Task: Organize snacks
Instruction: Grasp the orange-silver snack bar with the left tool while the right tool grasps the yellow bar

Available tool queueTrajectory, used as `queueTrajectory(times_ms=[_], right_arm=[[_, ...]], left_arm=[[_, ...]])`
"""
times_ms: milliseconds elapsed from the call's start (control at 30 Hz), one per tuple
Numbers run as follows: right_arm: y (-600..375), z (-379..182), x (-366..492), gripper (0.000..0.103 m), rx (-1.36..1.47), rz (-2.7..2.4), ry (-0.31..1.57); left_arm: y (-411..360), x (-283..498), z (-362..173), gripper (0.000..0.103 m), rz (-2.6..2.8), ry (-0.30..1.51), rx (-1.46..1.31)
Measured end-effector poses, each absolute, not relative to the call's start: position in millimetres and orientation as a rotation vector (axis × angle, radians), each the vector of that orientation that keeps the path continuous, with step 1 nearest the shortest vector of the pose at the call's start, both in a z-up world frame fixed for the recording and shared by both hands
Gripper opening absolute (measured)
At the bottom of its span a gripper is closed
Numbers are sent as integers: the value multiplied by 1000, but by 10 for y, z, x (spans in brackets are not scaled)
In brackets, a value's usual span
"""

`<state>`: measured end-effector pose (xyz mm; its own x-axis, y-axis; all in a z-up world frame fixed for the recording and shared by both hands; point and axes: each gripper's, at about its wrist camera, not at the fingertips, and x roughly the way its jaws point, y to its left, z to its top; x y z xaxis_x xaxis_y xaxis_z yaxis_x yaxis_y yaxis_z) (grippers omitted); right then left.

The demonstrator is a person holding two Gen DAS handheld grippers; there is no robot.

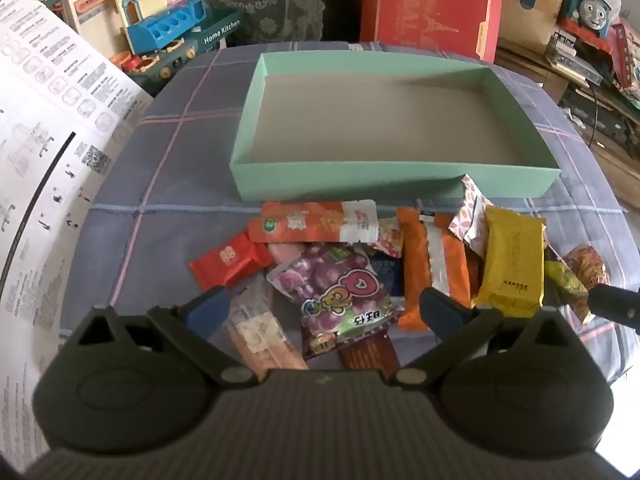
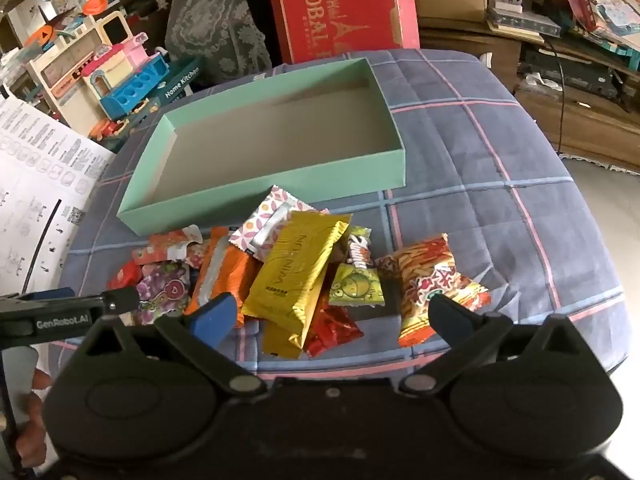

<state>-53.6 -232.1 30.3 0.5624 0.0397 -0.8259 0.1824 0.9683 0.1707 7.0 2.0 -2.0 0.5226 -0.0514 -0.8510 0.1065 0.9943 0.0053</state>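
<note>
A shallow mint-green box (image 1: 400, 182) (image 2: 256, 196) lies with nothing in it on a blue plaid cushion (image 1: 160, 184) (image 2: 500, 160). In front of it is a loose pile of several snack packets: a purple grape gummy bag (image 1: 340, 292) (image 2: 164, 288), a yellow packet (image 1: 512, 264) (image 2: 296, 276), an orange bar (image 1: 432, 264) (image 2: 224, 268), a red packet (image 1: 228, 260) and a chip bag (image 2: 432, 280). My left gripper (image 1: 324, 308) hovers open over the gummy bag. Over the yellow packet my right gripper (image 2: 332, 316) is open, holding nothing.
A large printed instruction sheet (image 1: 44, 152) (image 2: 36, 184) leans at the left. Toy kitchen sets (image 1: 168, 28) (image 2: 132, 80), a red gift box (image 1: 428, 4) (image 2: 340, 4) and a cluttered wooden shelf (image 2: 560, 60) surround the cushion. The left gripper's side (image 2: 60, 312) shows in the right wrist view.
</note>
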Motion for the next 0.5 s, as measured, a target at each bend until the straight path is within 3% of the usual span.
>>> queueTrajectory(times_ms=[167,333,467,500], right_arm=[[-2268,269,-520,102,225,-89,959],[-2361,276,-480,83,267,-112,951],[-2426,249,-444,76,302,-115,965],[-2433,250,-425,74,308,-111,960]], left_arm=[[-13,137,-145,103,-116,1061,39],[-195,248,-240,103,-174,1073,33],[-446,346,-295,102,-236,1056,76],[-503,368,-322,97,-245,1056,85]])
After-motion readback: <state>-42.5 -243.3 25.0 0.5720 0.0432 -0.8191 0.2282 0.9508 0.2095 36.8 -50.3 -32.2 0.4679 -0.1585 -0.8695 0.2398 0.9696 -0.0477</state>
